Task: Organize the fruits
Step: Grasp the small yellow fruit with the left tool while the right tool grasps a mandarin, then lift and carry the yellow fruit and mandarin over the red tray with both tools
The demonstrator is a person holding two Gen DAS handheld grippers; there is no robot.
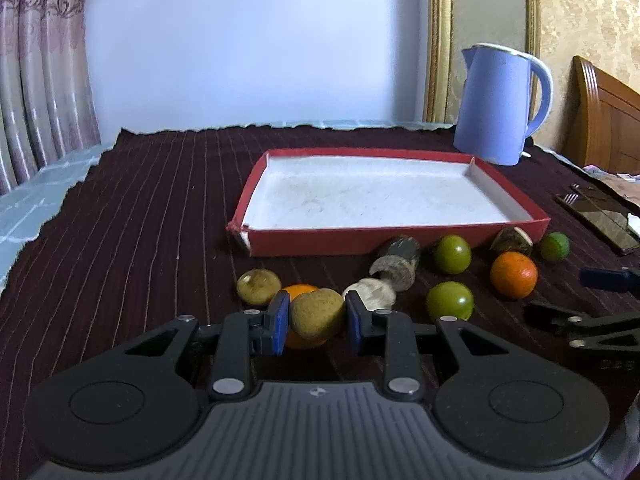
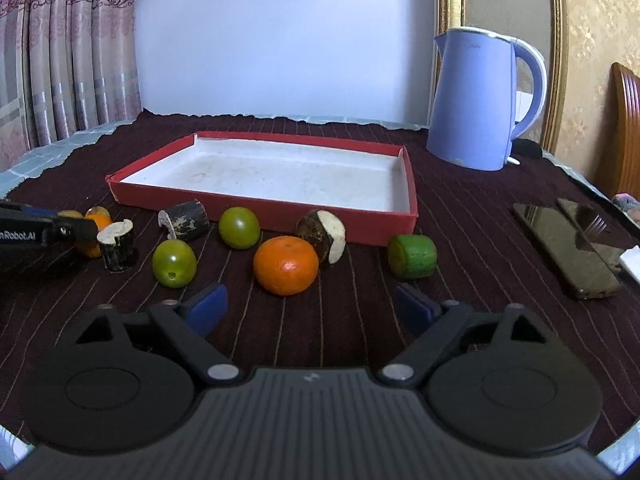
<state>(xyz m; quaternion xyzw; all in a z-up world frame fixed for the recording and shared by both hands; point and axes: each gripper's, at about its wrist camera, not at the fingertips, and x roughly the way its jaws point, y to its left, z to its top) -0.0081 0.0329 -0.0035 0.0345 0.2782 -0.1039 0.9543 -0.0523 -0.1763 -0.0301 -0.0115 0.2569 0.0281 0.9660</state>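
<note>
My left gripper point(image 1: 318, 318) is shut on a round yellow-brown fruit point(image 1: 317, 314), held just above the dark cloth. An orange point(image 1: 298, 289) lies right behind it, and a second yellow-brown fruit point(image 1: 258, 287) sits to its left. The red tray point(image 1: 360, 240) with a white floor stands beyond and holds nothing. In the right wrist view my right gripper point(image 2: 312, 304) is open with nothing between its pads. A second orange point(image 2: 286, 265) lies just ahead of it. Two green fruits point(image 2: 175, 263) point(image 2: 239, 227), a green cut piece point(image 2: 412, 256) and dark cane pieces point(image 2: 188, 220) lie before the tray.
A blue kettle point(image 2: 472, 100) stands at the back right beyond the tray. Two dark phones point(image 2: 568, 248) lie on the cloth at the right. A curtain hangs at the left, and a wooden bed end is at the far right.
</note>
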